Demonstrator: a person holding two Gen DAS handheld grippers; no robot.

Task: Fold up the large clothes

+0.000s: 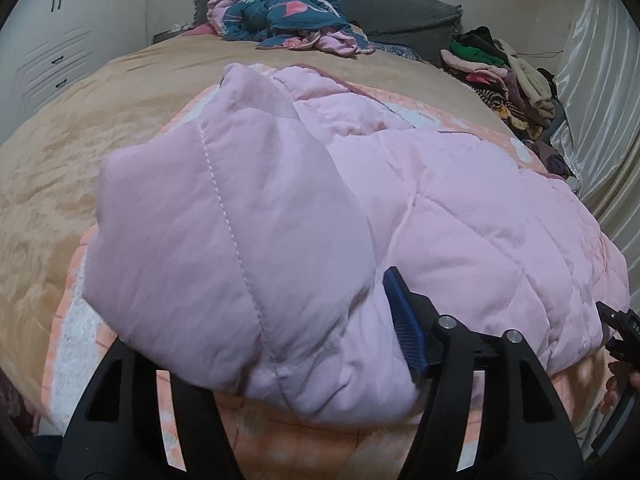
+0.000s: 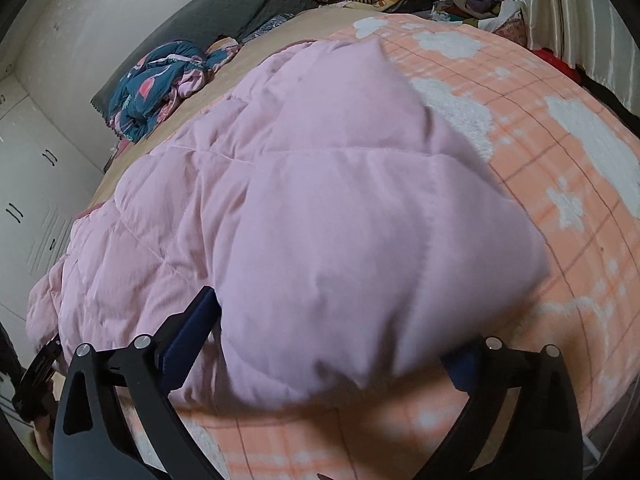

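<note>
A big pink quilted padded piece (image 1: 360, 208) (image 2: 304, 208) lies folded on an orange-and-white checked blanket (image 2: 560, 200) on the bed. In the left wrist view, one puffy corner bulges between the jaws of my left gripper (image 1: 260, 320). Its right blue pad (image 1: 404, 320) rests beside the fabric, and the left pad is hidden under it. In the right wrist view, my right gripper (image 2: 332, 328) stands wide open around another loose corner. Both of its blue pads (image 2: 192, 332) stay clear of the fabric.
A tan bedspread (image 1: 80, 140) covers the bed. A teal-and-pink bundle (image 1: 280, 16) lies near the grey headboard (image 1: 392, 4). Piled clothes (image 1: 504, 76) sit at the far right by a white curtain (image 1: 600, 120). White cupboards (image 1: 52, 40) stand at left.
</note>
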